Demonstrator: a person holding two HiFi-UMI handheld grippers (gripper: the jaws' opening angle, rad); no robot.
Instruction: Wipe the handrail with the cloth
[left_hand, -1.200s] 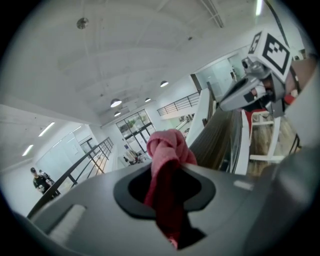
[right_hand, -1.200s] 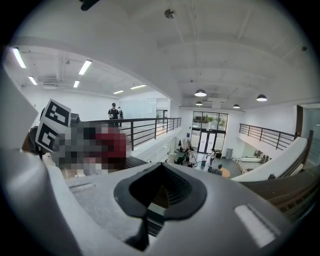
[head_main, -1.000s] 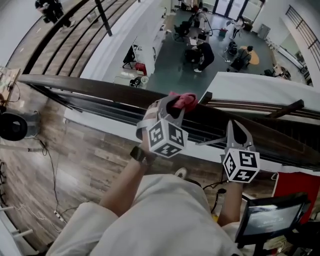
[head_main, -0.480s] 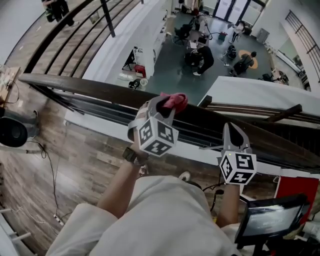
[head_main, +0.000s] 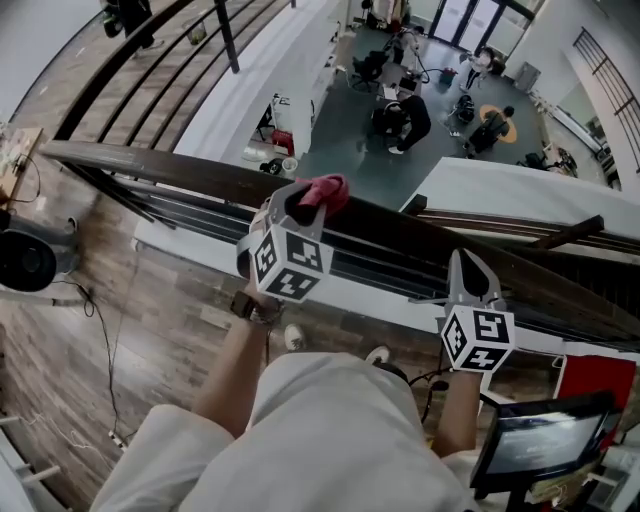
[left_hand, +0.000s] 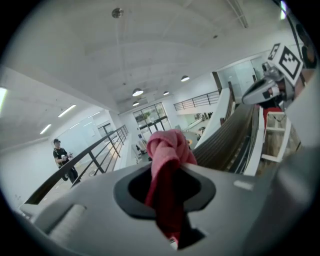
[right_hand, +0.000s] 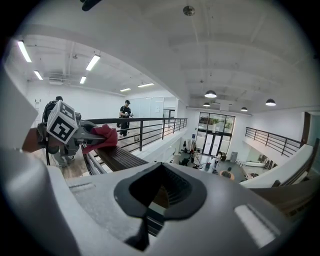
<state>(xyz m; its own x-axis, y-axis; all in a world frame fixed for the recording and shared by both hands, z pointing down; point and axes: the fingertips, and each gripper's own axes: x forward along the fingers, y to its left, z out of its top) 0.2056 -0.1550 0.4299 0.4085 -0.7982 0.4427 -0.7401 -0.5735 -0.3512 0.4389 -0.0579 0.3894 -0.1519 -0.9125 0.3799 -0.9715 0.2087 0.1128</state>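
Mezzanine walkway with plank flooring, open atrium below (people (head_main: 404, 112) working down on that lower floor). We see the dark wooden handrail (head_main: 170, 168) running across the head view from the left edge to the right. The left tongs (head_main: 303, 203) are pinching the cloth (head_main: 326, 189), a pink-red bunch that sits on top of the handrail, about midway along its visible length. In the left gripper view the cloth fills the gap between the jaws and sticks out past them. The right tongs (head_main: 469, 260) are pressed together with nothing between them, hovering by the handrail's near edge, well apart from the left pair; we can't tell if they touch the wood. Step in hand, we judge: wiping is under way, cloth against the top of the rail. Next move likely calls for sliding the cloth along the rail with steady downward pressure, keeping the pinch firm so the bunch doesn't slip out over the far edge into the atrium.
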